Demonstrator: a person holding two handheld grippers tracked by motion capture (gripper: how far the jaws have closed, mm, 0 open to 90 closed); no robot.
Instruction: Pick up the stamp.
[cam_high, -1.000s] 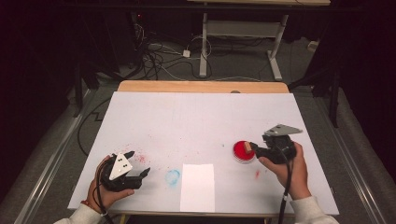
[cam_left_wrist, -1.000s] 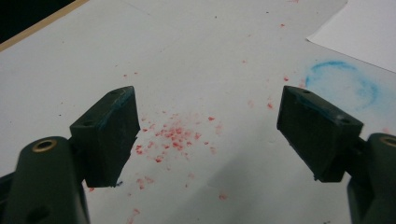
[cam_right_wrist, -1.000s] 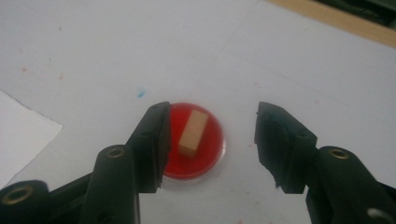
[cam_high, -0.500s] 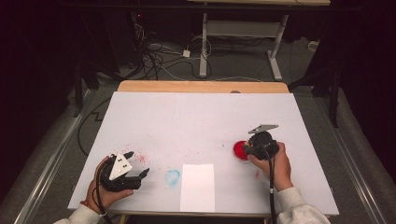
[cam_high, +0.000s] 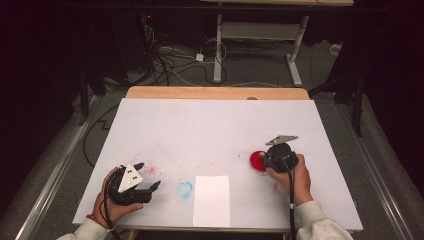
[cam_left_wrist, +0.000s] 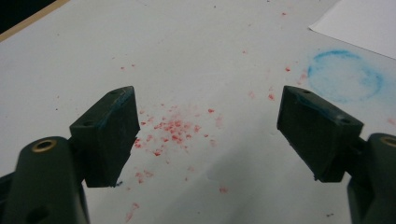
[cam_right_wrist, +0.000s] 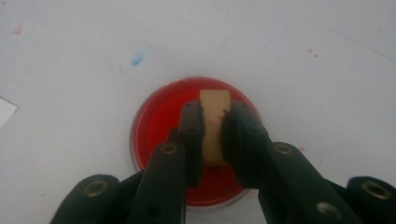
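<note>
Stamp block: a small tan wooden block (cam_right_wrist: 215, 122) is sitting upright over the red ink pad (cam_right_wrist: 159, 126), pinched at its 2 sides; its lower end is hidden, so contact with the ink cannot be told.
Ink pad: a round red dish (cam_high: 257, 161) is lying toward the right part of the surface, nearer the front edge than the back edge.
Right tool: the right tool (cam_right_wrist: 213, 122) is clamping the block, its 2 jaws nearly closed with only the block's width between them; the hand (cam_high: 290, 176) is gripping it from the front-edge side.
Paper: a white sheet (cam_high: 212, 200) is lying at the middle of the front edge, well apart from the ink pad.
Marks: a blue ring print (cam_left_wrist: 344, 75) is showing just left of the sheet, and red specks (cam_left_wrist: 173, 127) are lying scattered farther left.
Left tool: the left tool (cam_left_wrist: 205, 135) is resting near the front left corner, spread wide with nothing between its jaws.
Risk: the block is looking held low and narrow, so a tilted press could be inking it unevenly or twisting it loose.
Risk 2: the pad is lying loose, so sticky ink could be lifting the dish along with the block.
Risk 3: dripping on the way to the sheet could be adding more specks to the surface (cam_high: 210, 125).
</note>
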